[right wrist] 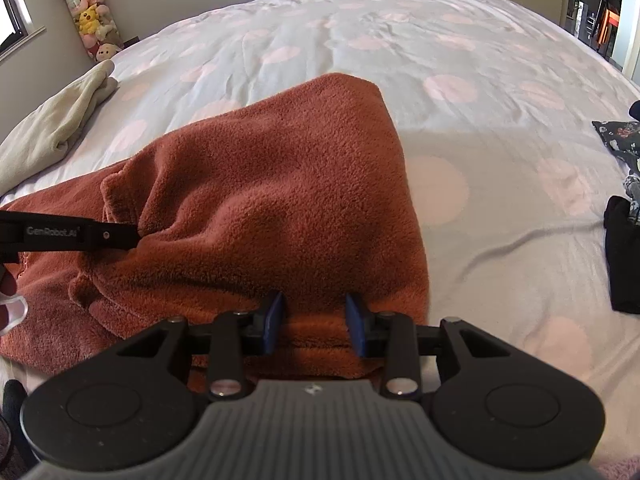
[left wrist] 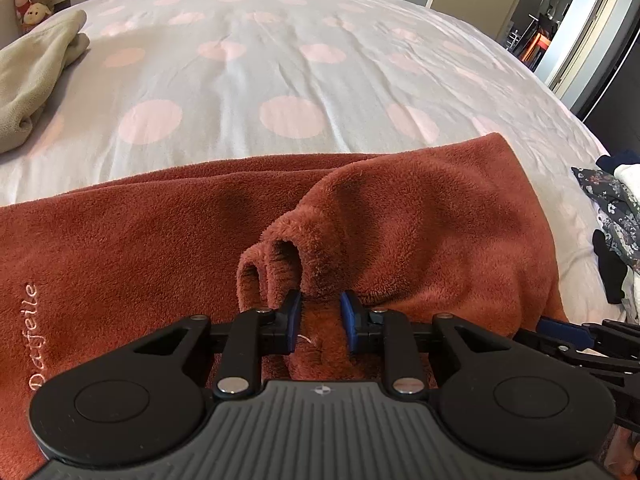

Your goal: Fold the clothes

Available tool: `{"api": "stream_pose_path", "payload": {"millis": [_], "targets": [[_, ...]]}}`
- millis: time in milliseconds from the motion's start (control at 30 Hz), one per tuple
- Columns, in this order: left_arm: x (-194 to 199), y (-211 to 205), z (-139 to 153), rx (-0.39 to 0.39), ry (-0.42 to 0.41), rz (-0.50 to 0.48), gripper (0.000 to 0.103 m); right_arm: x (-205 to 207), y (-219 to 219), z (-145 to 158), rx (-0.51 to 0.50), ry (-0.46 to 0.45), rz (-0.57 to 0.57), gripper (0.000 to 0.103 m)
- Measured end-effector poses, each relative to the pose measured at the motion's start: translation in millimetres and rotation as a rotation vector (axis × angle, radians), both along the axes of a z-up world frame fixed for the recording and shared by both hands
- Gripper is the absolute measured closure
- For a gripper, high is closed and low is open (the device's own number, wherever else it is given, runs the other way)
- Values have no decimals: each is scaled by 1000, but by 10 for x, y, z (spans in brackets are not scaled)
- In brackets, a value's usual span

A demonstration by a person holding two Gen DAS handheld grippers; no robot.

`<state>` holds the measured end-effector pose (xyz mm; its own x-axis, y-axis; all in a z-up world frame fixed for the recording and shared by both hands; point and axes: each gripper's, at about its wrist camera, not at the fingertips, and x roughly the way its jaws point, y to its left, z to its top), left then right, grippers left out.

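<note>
A rust-red fleece garment [left wrist: 420, 232] with pale embroidered lettering [left wrist: 34, 332] lies on the near part of the bed. My left gripper [left wrist: 321, 320] is shut on a bunched fold of it, and the fleece fills the gap between the blue pads. In the right wrist view the same fleece [right wrist: 280, 184] rises in a tented hump. My right gripper [right wrist: 315, 322] is shut on its layered near edge. The left gripper's black finger [right wrist: 80, 234] reaches into the fleece from the left, its tip buried in the cloth.
The bed cover [left wrist: 280, 60] is pale grey with pink dots. A beige garment [right wrist: 52, 136] lies crumpled at the left. Dark floral and black clothes [right wrist: 620, 200] are heaped at the right edge. Plush toys [right wrist: 90, 16] hang in the far left corner.
</note>
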<state>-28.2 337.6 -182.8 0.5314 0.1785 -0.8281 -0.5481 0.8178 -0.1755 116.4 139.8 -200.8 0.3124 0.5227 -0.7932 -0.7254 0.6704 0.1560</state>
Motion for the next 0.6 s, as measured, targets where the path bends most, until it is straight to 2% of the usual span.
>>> {"api": "stream_pose_path", "payload": {"millis": [67, 133, 167, 300, 400, 600], "targets": [[-90, -20, 106, 12, -16, 7, 78, -3, -21, 6, 12, 4, -5, 63], [-243, -3, 226, 39, -27, 42, 60, -10, -54, 19, 32, 10, -13, 61], [-343, 25, 289, 44, -39, 64, 58, -15, -71, 27, 44, 12, -17, 60], [-771, 240, 513, 54, -51, 181, 57, -45, -78, 61, 65, 5, -9, 51], [-1132, 497, 669, 67, -41, 321, 53, -75, -45, 73, 52, -13, 3, 50], [-1937, 1068, 967, 72, -76, 565, 53, -100, -12, 85, 33, -31, 10, 50]]}}
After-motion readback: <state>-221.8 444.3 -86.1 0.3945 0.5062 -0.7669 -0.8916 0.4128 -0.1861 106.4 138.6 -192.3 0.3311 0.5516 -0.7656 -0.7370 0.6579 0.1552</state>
